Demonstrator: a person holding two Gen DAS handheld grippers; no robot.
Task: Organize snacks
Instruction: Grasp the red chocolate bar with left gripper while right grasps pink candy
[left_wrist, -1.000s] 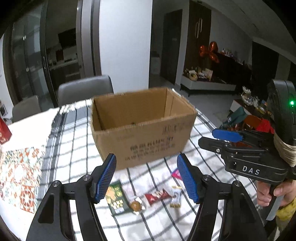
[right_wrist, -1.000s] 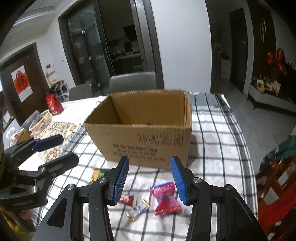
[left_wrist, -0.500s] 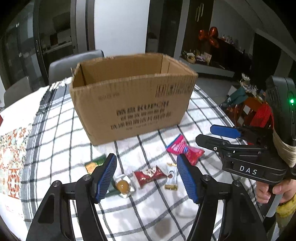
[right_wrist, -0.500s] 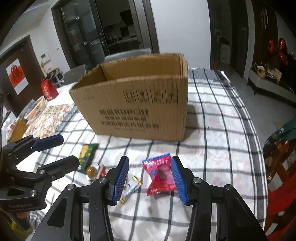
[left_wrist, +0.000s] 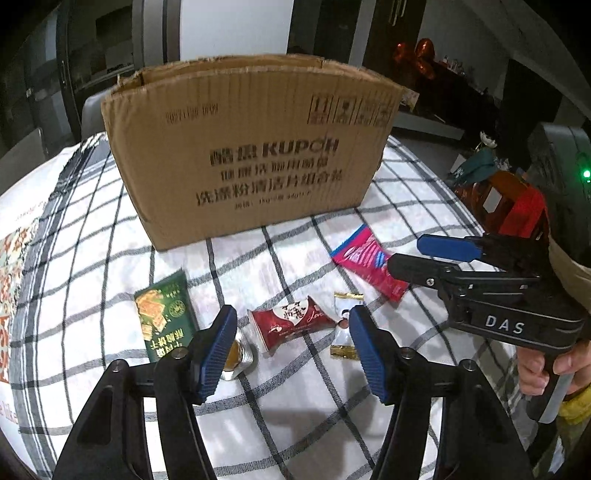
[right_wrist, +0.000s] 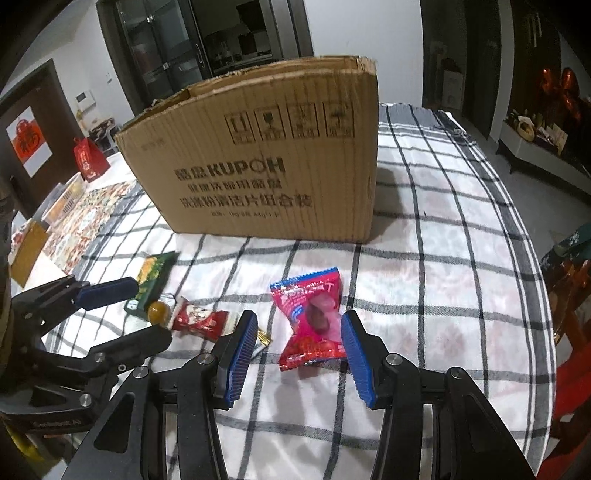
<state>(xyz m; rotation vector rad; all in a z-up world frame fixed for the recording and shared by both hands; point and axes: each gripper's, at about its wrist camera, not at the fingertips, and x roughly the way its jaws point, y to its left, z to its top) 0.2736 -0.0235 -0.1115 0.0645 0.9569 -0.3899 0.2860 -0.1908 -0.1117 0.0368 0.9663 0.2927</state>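
Observation:
An open cardboard box (left_wrist: 255, 147) stands on the checked tablecloth; it also shows in the right wrist view (right_wrist: 266, 162). Snacks lie in front of it: a green cracker packet (left_wrist: 164, 314), a round golden candy (left_wrist: 236, 356), a dark red candy (left_wrist: 291, 321), a small white-and-gold candy (left_wrist: 345, 325) and a pink-red packet (left_wrist: 367, 266). My left gripper (left_wrist: 291, 349) is open, low over the dark red candy. My right gripper (right_wrist: 297, 349) is open around the pink-red packet (right_wrist: 314, 317), not touching it.
A patterned mat (right_wrist: 92, 210), a red gift bag (right_wrist: 88, 162) and a basket (right_wrist: 66, 199) lie left of the box. Chairs (left_wrist: 94, 110) stand behind the table. Red and dark items (left_wrist: 517, 199) sit beyond the table's right edge.
Both grippers have come down and forward towards the snacks. The box now looms taller and its inside is hidden. Both grippers stay open.

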